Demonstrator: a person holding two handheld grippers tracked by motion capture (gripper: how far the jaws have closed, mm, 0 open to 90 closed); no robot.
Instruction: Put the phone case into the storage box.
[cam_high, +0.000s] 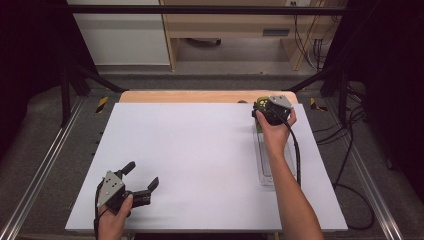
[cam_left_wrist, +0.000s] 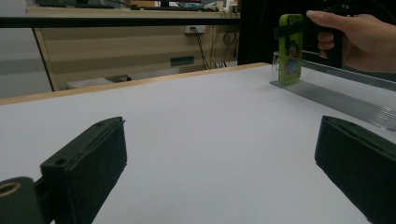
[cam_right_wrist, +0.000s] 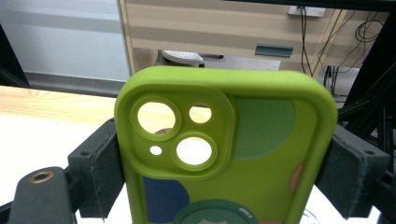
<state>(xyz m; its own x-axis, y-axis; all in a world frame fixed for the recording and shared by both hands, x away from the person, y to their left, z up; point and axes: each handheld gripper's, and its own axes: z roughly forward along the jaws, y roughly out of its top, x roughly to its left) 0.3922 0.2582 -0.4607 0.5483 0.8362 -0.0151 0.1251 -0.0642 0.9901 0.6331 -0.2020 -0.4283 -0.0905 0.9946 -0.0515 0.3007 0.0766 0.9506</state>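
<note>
From the high view, the right gripper (cam_high: 265, 111) sits near the far right corner of the tabletop (cam_high: 200, 160), at the far end of a clear plastic rack (cam_high: 270, 165) that runs along the right edge. A bit of green phone case (cam_high: 258, 124) shows under the hand. The left gripper (cam_high: 142, 180) rests near the front left corner, jaws spread wide with nothing between them.

In the left gripper view, its two black jaws stand far apart over bare tabletop. Farther off, the phone case (cam_left_wrist: 290, 49) stands upright on the end of the rack (cam_left_wrist: 336, 95), with the right gripper (cam_left_wrist: 299, 30) clamped across its upper part.

In the right gripper view, the phone case (cam_right_wrist: 224, 154) is held by its two long edges, one pad on each side, just below the camera cut-outs.

The case looks like soft silicone: light, bendy, grippy rather than slippery, and not fragile. Being empty, it would likely bow under a hard squeeze, so a gentle pinch across the thick side rims seems the best hold.
</note>
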